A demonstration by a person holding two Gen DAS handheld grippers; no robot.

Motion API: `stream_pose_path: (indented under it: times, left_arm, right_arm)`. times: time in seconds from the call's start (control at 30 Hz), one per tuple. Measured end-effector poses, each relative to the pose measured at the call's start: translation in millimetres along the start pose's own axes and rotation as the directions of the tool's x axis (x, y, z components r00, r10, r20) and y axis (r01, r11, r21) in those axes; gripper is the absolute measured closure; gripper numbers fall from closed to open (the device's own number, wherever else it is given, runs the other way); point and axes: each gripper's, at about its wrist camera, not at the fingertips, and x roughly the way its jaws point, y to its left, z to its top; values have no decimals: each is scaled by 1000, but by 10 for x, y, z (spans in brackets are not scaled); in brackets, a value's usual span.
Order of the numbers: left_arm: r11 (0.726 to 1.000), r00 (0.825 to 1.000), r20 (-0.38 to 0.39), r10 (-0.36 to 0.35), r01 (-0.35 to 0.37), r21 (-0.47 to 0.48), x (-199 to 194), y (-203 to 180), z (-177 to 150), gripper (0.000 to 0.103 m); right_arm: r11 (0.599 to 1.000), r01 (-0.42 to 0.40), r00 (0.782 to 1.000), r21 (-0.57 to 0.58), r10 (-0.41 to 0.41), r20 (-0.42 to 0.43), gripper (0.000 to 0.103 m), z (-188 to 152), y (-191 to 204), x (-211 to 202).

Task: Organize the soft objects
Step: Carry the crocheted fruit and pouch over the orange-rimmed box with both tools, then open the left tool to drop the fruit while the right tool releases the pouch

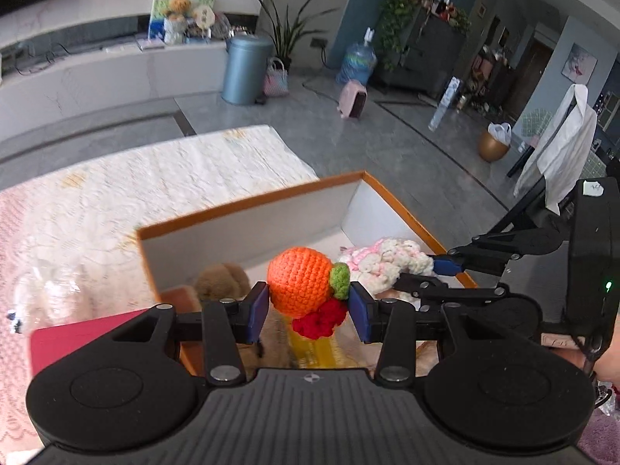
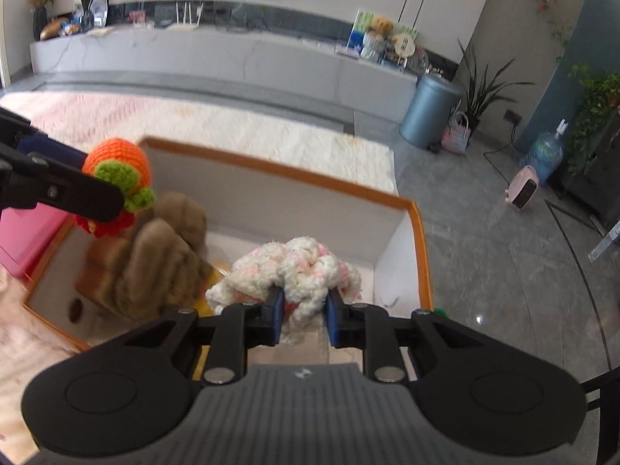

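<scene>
Crocheted orange, no readable writing

Blue-grey cylindrical bin on grey tiled floor, beside a checked woven bag and a long-leaved potted plant. Blue water bottle behind a pink heater. Long white cabinet bearing a teddy bear. White garment hanging at right; gold pot nearby.
</scene>
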Motion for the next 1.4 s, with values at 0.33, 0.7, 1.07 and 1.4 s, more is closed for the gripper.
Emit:
stream_pose_path:
  times: [0.33,0.7,1.07,1.4]
  left_arm:
    - [999,997,-69,-26,24,-29,339,-81,67,53]
    - [996,981,-180,-74,63,-66,740,-372,25,53]
    - [995,970,-240,-43,20,-97,967,-394,-45,52]
    - [993,968,-249,-36,5,-122,909,-361,-82,46]
  right_arm:
    - [1000,-2,998,22,3,-64,82,-138,-183,289]
    - [1000,-11,980,9,12,-200,74,-215,-330,459]
    - [998,-49,990,-30,45,-131,59,-280,-381,204]
    - [999,-47,992,-10,45,-120,58,-288,-389,211]
